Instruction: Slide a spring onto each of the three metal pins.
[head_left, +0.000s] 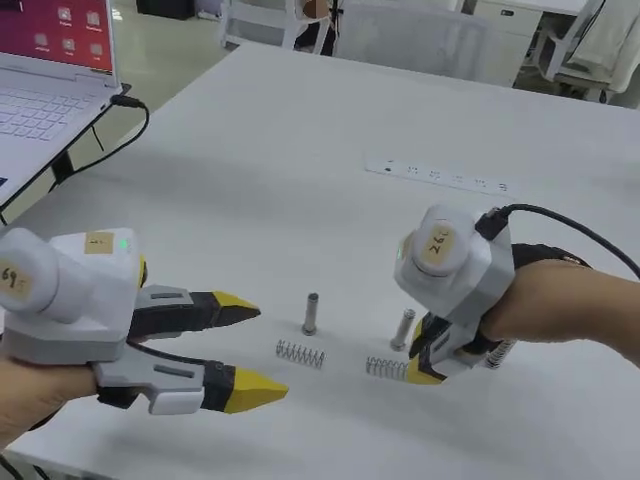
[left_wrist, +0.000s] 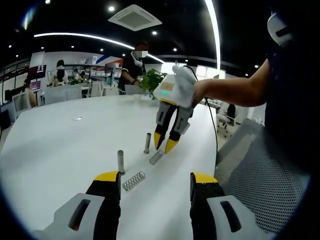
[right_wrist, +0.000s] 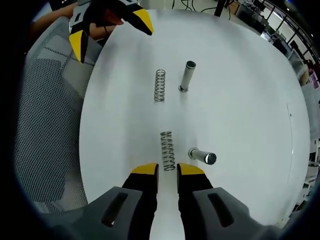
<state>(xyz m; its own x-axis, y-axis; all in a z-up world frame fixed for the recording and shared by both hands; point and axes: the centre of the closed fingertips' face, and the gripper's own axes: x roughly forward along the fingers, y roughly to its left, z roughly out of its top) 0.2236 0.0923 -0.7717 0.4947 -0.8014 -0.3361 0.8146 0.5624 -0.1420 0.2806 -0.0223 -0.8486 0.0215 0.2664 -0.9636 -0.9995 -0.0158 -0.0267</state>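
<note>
Two metal pins stand on the white table: one in the middle, the other beside my right gripper. A loose spring lies in front of the middle pin. A second spring lies flat, its near end between the narrowly parted tips of my right gripper, which is open. My left gripper is wide open, short of the first spring. A coil peeks out by the right hand.
A laptop with a black cable sits at the far left corner. A white power strip lies further back on the table. The table's near edge runs just under the left gripper. Chairs stand beyond the far edge.
</note>
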